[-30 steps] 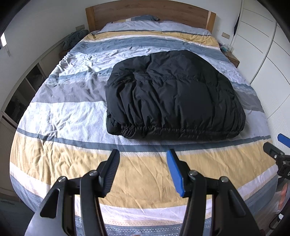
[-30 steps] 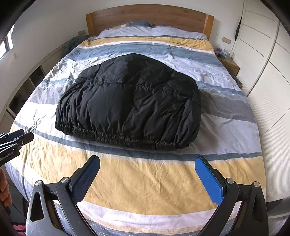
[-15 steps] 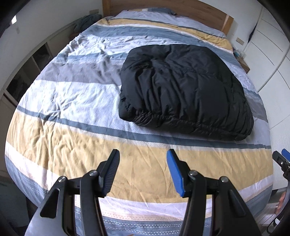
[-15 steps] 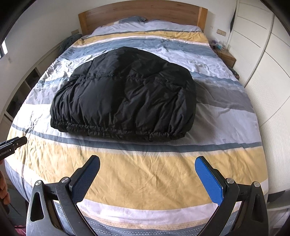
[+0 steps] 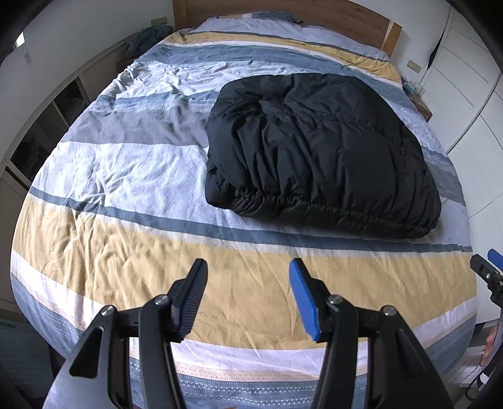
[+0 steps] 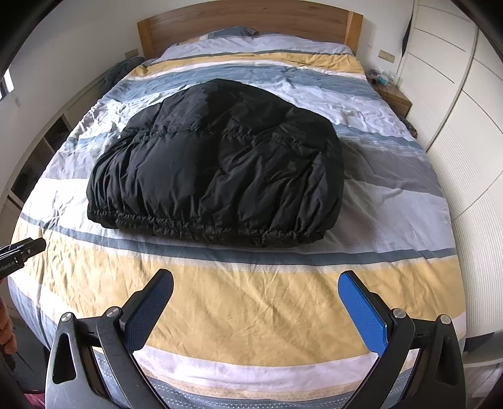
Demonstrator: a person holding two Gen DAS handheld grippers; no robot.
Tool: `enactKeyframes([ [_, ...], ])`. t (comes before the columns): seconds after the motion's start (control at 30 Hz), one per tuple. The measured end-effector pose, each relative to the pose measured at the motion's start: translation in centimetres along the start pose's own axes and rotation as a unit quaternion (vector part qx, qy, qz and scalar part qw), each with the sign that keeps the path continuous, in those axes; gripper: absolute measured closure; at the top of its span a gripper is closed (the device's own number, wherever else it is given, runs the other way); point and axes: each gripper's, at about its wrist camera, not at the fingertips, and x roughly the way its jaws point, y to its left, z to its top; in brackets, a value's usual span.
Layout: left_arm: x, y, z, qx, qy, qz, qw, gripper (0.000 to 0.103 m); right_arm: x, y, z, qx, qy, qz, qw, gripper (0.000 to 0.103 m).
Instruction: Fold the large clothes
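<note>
A black puffy jacket (image 5: 320, 154) lies folded in a compact bundle on the striped bed (image 5: 132, 251), its elastic hem toward me. It also shows in the right wrist view (image 6: 220, 176). My left gripper (image 5: 248, 295) is open and empty above the yellow stripe near the foot of the bed, well short of the jacket. My right gripper (image 6: 256, 311) is wide open and empty, also above the yellow stripe (image 6: 251, 302) in front of the hem. Each gripper's tip shows at the edge of the other's view.
A wooden headboard (image 6: 248, 22) and pillow stand at the far end. White wardrobe doors (image 6: 465, 103) run along the right, with a small nightstand (image 6: 393, 94). Open shelves (image 5: 47, 132) line the left wall.
Both grippers stay open and empty. The left view has swung and drawn slightly closer, so the jacket sits further right. The right view has shifted only slightly.
</note>
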Motion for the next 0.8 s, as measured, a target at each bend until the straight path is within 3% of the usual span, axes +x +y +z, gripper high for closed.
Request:
enactKeyframes([
  [0.23, -0.1, 0.3, -0.2, -0.008, 0.002, -0.004, 1.0000, 0.051, 0.2, 0.0, -0.4, 0.001, 0.007, -0.001, 1.000, 0.001],
  [0.8, 0.5, -2.3, -0.9, 0.029, 0.011, -0.017, 0.9994, 0.051, 0.3, 1.2, -0.9, -0.018, 0.013, 0.008, 1.000, 0.001],
])
